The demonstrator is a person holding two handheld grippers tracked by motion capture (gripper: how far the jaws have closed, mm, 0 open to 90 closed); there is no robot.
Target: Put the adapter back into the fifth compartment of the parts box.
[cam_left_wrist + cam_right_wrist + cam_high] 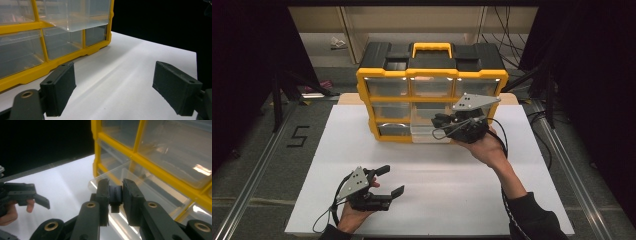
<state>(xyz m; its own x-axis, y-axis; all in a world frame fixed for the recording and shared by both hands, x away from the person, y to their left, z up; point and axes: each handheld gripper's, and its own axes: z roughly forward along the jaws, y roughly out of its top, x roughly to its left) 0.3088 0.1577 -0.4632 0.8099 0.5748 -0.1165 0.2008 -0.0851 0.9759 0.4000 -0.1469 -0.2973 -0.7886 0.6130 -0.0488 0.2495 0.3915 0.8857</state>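
A yellow and black organiser [432, 75] with clear drawers stands at the back of the white board. One clear drawer [424, 131] in its middle column is pulled out. My right gripper [439, 122] hovers at that drawer, shut on a small black piece [115, 197] pinched between its pads, just above the open drawer [150, 192]. My left gripper [391, 181] rests low near the front of the board, open, with nothing between its jaws [115, 73]. In the left gripper view the pulled-out drawer [75, 15] juts from the yellow frame [37, 25].
The white board [437, 200] lies on a grey floor-like surface with metal rails at both sides. A taped number marks the floor at left [298, 136]. Cables hang behind the organiser at the right. The left gripper [25, 193] also appears in the right gripper view.
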